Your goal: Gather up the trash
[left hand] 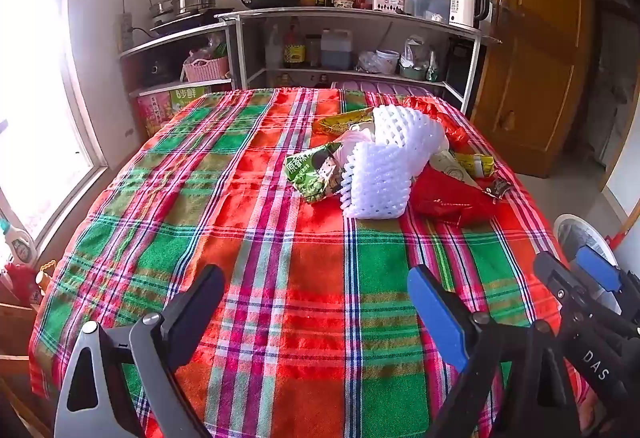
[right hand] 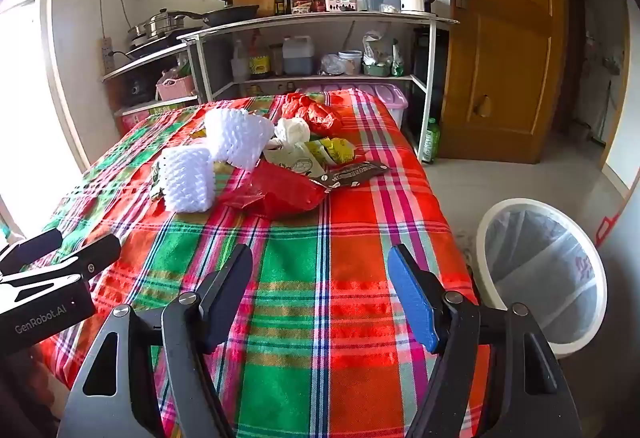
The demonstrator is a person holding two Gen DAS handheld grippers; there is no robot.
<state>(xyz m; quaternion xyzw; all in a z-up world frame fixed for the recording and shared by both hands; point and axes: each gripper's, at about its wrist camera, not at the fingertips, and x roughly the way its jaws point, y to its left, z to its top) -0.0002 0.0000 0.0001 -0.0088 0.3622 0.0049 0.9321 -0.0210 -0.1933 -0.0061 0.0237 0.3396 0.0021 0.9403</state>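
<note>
A pile of trash lies on the far half of the plaid tablecloth (left hand: pixel 280 278): two white foam nets (left hand: pixel 380 182) (right hand: pixel 188 182), a red plastic bag (left hand: pixel 448 198) (right hand: pixel 280 194), a green snack wrapper (left hand: pixel 312 174), a brown wrapper (right hand: pixel 352 172), yellow-green wrappers (right hand: pixel 336 150) and a crumpled red bag (right hand: pixel 312 114). A white bin with a clear liner (right hand: pixel 548 270) stands on the floor right of the table. My left gripper (left hand: pixel 316 314) is open and empty over the near cloth. My right gripper (right hand: pixel 320 294) is open and empty, also short of the pile.
A metal shelf unit (left hand: pixel 352 38) with pots, bottles and a kettle (left hand: pixel 466 4) stands behind the table. A bright window (left hand: pixel 32 98) is at the left, a wooden door (right hand: pixel 504 38) at the right. The right gripper (left hand: pixel 592 302) shows in the left wrist view.
</note>
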